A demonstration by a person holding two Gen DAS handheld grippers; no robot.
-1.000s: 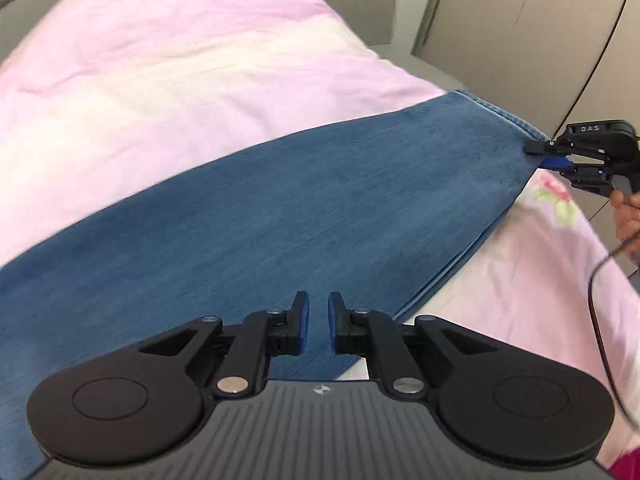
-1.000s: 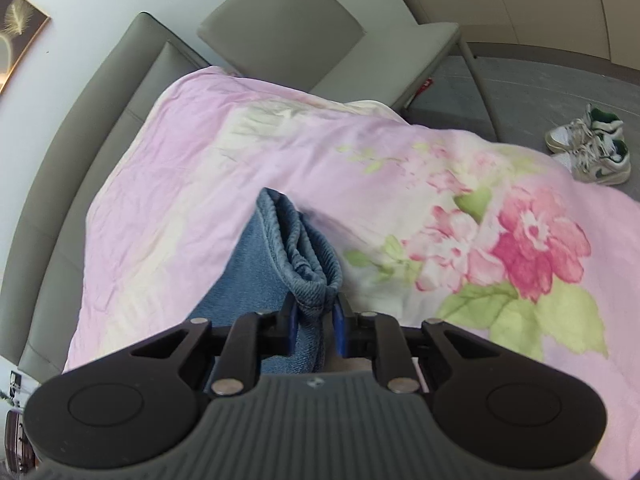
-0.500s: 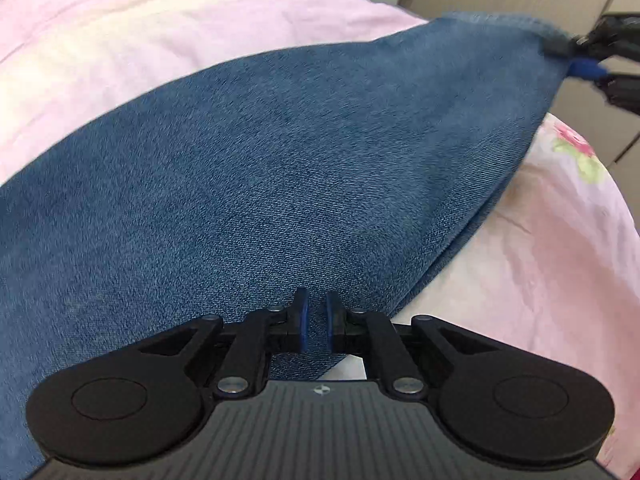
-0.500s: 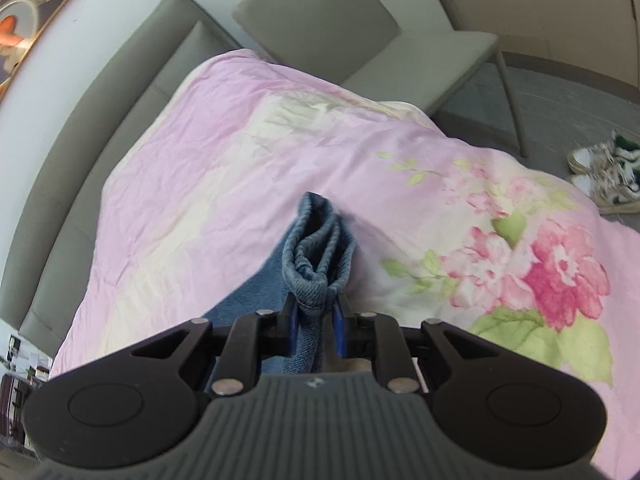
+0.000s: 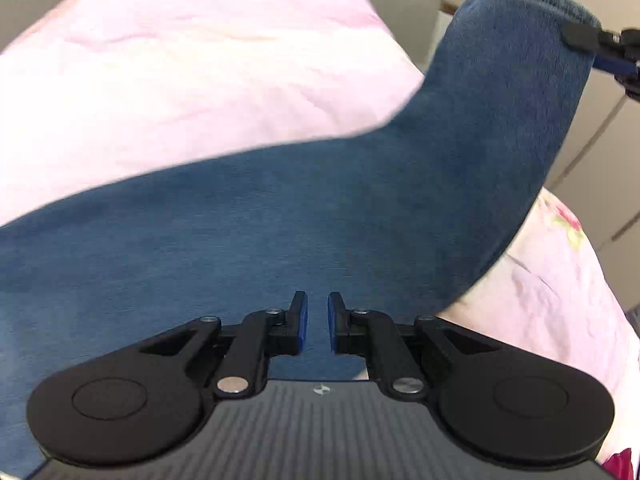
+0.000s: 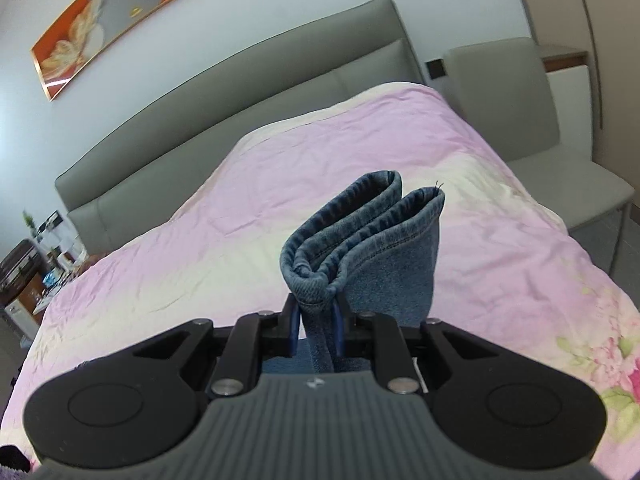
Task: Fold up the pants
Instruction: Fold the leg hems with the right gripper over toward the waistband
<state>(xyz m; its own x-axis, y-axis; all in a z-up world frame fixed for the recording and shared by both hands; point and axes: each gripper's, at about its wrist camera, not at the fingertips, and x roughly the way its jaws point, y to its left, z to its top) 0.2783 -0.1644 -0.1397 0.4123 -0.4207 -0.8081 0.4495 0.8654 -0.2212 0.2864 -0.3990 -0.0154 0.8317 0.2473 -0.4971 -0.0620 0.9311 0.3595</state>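
Right gripper (image 6: pixel 316 322) clamped on the stacked hems of the blue denim pants (image 6: pixel 360 236), cuffs sticking up past the fingertips above the pink bedspread (image 6: pixel 200 240). Left gripper (image 5: pixel 317 322) narrowed over a lower edge of the pants (whether fabric is actually pinched, hard to say), denim spreading ahead of its fingers.

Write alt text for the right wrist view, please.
The right gripper pinches the bunched hem ends of blue denim pants, lifted above a pink floral bedspread. A grey headboard, a grey chair and a framed picture stand behind.
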